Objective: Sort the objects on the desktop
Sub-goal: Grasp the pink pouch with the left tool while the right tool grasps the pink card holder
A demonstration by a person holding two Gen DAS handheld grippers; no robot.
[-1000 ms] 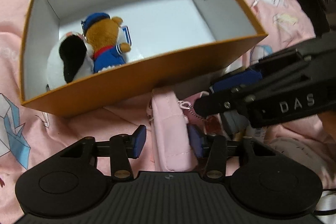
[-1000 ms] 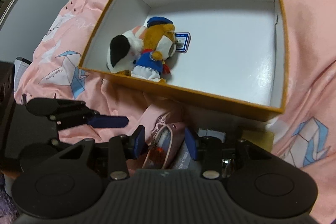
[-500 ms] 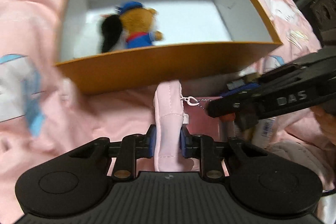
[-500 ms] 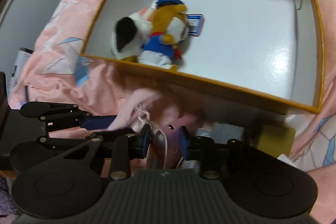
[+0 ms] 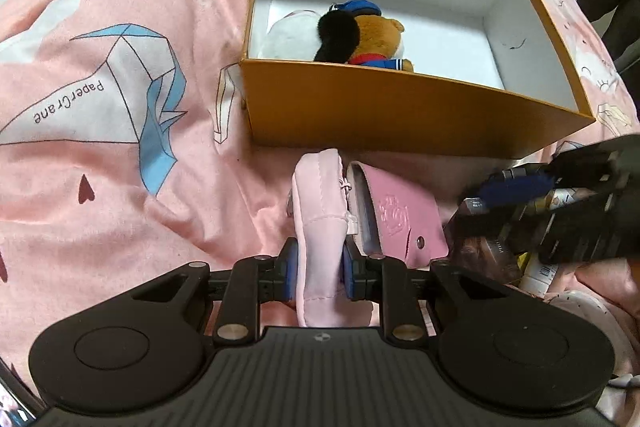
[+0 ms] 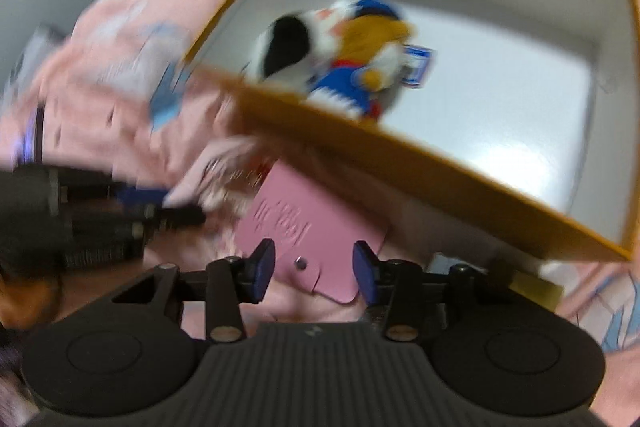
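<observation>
My left gripper (image 5: 318,269) is shut on a pale pink fabric pouch (image 5: 320,211) in front of the orange box (image 5: 400,115). A darker pink snap wallet (image 5: 400,215) lies just right of the pouch; it also shows in the right wrist view (image 6: 308,227). My right gripper (image 6: 314,277) is open, its fingers astride the wallet's snap flap without touching it. It shows at the right in the left wrist view (image 5: 520,187). Inside the box sit a bear plush in blue (image 5: 376,39) and a black-and-white plush (image 5: 312,31).
Everything rests on a pink paper-crane sheet (image 5: 100,87). Small bottles and packets (image 5: 536,267) lie in a heap by the right gripper. The box's white floor (image 6: 500,107) is bare on the right side. The right wrist view is motion-blurred.
My left gripper shut on the pale pink pouch and swung left. My right gripper opened and released the dark pink wallet, which now lies flat below the box.
</observation>
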